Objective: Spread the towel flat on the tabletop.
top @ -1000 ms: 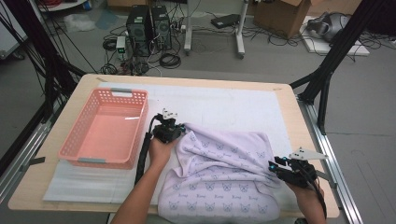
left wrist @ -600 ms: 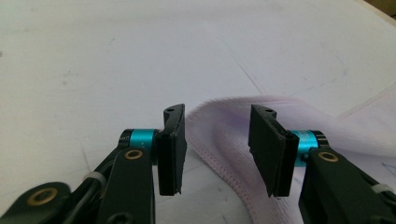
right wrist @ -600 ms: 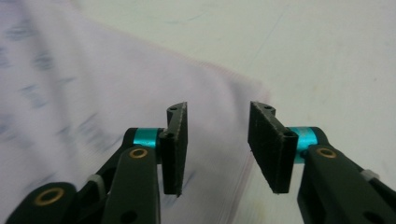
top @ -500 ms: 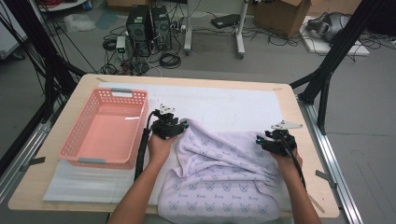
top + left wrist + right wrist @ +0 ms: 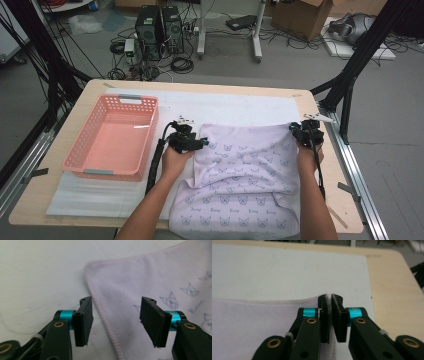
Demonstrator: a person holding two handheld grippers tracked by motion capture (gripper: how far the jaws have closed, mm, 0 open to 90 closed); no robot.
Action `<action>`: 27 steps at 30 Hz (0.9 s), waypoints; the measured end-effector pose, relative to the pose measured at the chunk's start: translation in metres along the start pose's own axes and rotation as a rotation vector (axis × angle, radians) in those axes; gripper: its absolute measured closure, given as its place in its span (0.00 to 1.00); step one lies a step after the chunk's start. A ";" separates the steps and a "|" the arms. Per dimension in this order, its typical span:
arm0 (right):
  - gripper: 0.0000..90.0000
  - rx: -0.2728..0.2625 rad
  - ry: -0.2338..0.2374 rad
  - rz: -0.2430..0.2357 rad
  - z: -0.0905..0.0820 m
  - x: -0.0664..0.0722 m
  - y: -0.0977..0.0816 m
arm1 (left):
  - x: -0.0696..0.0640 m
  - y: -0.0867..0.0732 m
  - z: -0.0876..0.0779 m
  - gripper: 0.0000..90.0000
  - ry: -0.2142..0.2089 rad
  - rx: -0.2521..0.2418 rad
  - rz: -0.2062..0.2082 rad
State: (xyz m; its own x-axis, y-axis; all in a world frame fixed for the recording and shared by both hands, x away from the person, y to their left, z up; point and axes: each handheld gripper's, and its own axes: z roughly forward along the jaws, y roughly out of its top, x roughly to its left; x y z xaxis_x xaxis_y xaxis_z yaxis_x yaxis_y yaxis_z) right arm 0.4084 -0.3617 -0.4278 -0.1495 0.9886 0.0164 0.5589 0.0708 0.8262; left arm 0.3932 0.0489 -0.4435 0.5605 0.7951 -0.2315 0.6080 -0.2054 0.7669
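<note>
**Spreading a printed towel flat on the desk**

Mid-step in laying out a pale lilac towel point(image 5: 245, 170) with small cat-face prints. Spread over the white mat point(image 5: 230, 107) on the right half of the desk point(image 5: 320, 200), near edge hanging toward the person's side. Far right corner pinched in the right gripper point(image 5: 331, 315), jaws just closed on the hem, close to the mat's right edge. Left gripper point(image 5: 115, 320) jaws just opened, standing apart over the far left corner, which lies flat between them, untouched by the pads. Left hand point(image 5: 175, 160) resting beside the towel's left edge.

Likely next: letting go of the right corner once the far edge lies straight, then taking new hold for a fold or smoothing the wrinkles near the middle. Calls for a gentle, level pull to avoid dragging the freed left corner.

Light wooden desk with rounded corners. Empty pink basket point(image 5: 112, 137) near the left edge. Beyond: grey floor, computer towers point(image 5: 160, 25), tangled cables, cardboard boxes point(image 5: 300, 15), black frame legs point(image 5: 350, 75).
</note>
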 end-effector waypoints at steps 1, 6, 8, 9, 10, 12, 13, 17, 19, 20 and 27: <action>0.78 0.021 -0.008 -0.019 0.000 0.000 -0.001 | -0.004 -0.001 0.003 0.48 -0.008 0.017 0.022; 0.68 0.018 0.064 -0.033 -0.015 -0.002 -0.004 | -0.023 -0.003 0.006 0.85 0.144 0.037 0.210; 0.68 0.027 0.075 -0.053 -0.021 -0.002 -0.006 | -0.018 -0.001 0.005 0.95 0.147 0.029 0.160; 0.68 0.028 0.086 -0.059 -0.024 -0.002 -0.007 | -0.015 0.000 0.003 0.96 0.190 0.006 0.142; 0.68 0.031 0.096 -0.062 -0.027 -0.002 -0.009 | -0.008 0.002 0.001 0.97 0.225 -0.027 0.105; 0.66 0.038 0.133 -0.048 -0.033 -0.004 -0.012 | 0.009 0.005 -0.008 0.96 0.251 -0.093 -0.013; 0.65 0.048 0.167 -0.037 -0.036 -0.005 -0.014 | 0.016 0.006 -0.011 0.95 0.257 -0.112 -0.042; 0.62 0.049 0.240 -0.045 -0.050 -0.003 -0.025 | 0.023 0.004 -0.020 0.72 0.194 -0.113 -0.031; 0.60 0.053 0.275 -0.054 -0.055 -0.001 -0.030 | 0.021 0.003 -0.024 0.64 0.127 -0.105 -0.017; 0.59 0.058 0.291 -0.066 -0.057 0.000 -0.034 | 0.019 0.002 -0.027 0.61 0.105 -0.103 -0.015; 0.55 0.130 0.365 -0.180 -0.062 0.013 -0.056 | 0.007 -0.019 -0.031 0.53 0.029 -0.101 0.002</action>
State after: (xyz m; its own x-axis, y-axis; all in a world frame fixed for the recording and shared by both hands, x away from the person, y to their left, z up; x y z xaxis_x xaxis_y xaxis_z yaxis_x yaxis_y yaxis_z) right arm 0.3243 -0.3615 -0.4387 -0.5203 0.8486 0.0960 0.5920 0.2774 0.7567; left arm 0.3684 0.0760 -0.4413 0.5443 0.8112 -0.2137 0.5465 -0.1496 0.8240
